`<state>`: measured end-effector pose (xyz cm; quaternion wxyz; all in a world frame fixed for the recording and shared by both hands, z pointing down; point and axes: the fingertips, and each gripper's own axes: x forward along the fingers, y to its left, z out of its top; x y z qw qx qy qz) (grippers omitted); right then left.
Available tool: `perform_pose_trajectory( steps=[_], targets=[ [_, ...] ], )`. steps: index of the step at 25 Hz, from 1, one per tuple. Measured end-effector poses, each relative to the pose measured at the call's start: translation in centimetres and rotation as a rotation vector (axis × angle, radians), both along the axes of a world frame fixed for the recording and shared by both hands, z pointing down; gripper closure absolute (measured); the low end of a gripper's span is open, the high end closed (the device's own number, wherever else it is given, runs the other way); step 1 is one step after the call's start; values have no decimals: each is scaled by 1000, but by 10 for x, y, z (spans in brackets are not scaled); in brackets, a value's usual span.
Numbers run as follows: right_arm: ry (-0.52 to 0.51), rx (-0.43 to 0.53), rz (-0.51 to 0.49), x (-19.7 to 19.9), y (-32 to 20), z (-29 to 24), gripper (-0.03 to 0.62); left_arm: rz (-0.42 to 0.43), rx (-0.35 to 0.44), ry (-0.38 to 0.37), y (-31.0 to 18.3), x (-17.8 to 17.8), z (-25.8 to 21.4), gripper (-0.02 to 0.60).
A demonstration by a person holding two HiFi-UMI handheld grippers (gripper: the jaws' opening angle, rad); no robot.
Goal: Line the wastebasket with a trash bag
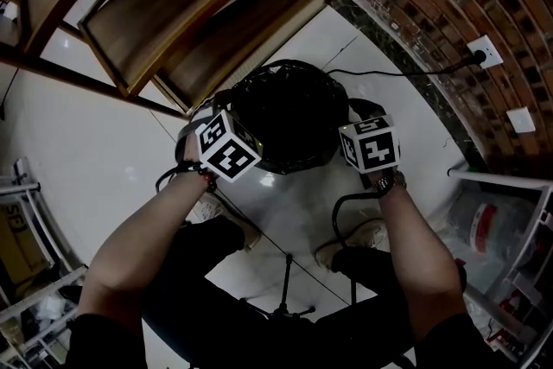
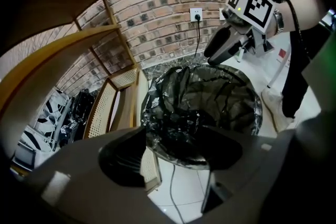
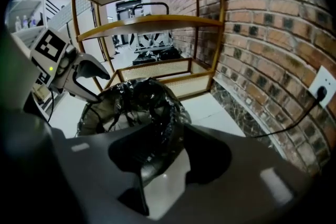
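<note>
Wastebasket (image 3: 94, 113) stands on the white tile floor (image 1: 95, 143), just beyond the person's shoes (image 1: 226, 216). Wooden shelf unit (image 1: 173, 22) is close on its far-left side, brick wall (image 1: 432, 4) runs along the right and far side. Black trash bag (image 1: 289, 112) is inside the basket, crumpled, w/ its edge turned out over the rim for most of the way round. In the right gripper view one part of the bag bunches up in a hump above the rim.

L tool (image 2: 176, 157) hangs at the basket's left rim, angled steeply down. Jaws are spread wide and nothing is pinched; bag and rim show thru the gap but lie past the pads, no contact visible. R tool (image 3: 157, 165) hangs at the right rim, also angled down, jaws apart. The bag's bunched edge shows in the gap next to one jaw, but the pads aren't pressing on it, so no hold. The two tools sit on opposite sides of the basket, each w/ its marker cube facing up in the head view.

Wall socket (image 1: 484, 52) is on the brick wall w/ a black cable (image 1: 389, 72) plugged in, running toward the basket's far side.
</note>
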<state>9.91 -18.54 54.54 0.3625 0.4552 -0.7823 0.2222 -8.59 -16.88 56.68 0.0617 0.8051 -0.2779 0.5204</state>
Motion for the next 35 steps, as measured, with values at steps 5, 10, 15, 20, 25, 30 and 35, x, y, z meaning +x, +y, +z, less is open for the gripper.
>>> perform_pose_trajectory(
  steps=[5, 10, 15, 20, 25, 30, 35],
  targets=[
    [-52, 100, 75, 9, 1, -40, 432, 4, 62, 53, 0, 9, -37, 312],
    [-126, 186, 61, -12, 21, -98, 558, 50, 96, 128, 27, 28, -78, 433],
    [-151, 220, 32, -33, 48, -139, 592, 71, 91, 201, 64, 41, -114, 577],
    [-166, 237, 17, -48, 75, -161, 592, 5, 126, 275, 83, 43, -144, 577],
    [-177, 248, 2, -59, 100, -169, 592, -49, 159, 340, 103, 47, -161, 577],
    [-186, 250, 11, -58, 115, -171, 592, -68, 164, 328, 116, 44, -161, 577],
    [-198, 249, 14, -62, 122, -171, 592, -80, 172, 330, 121, 49, -160, 577]
  ],
)
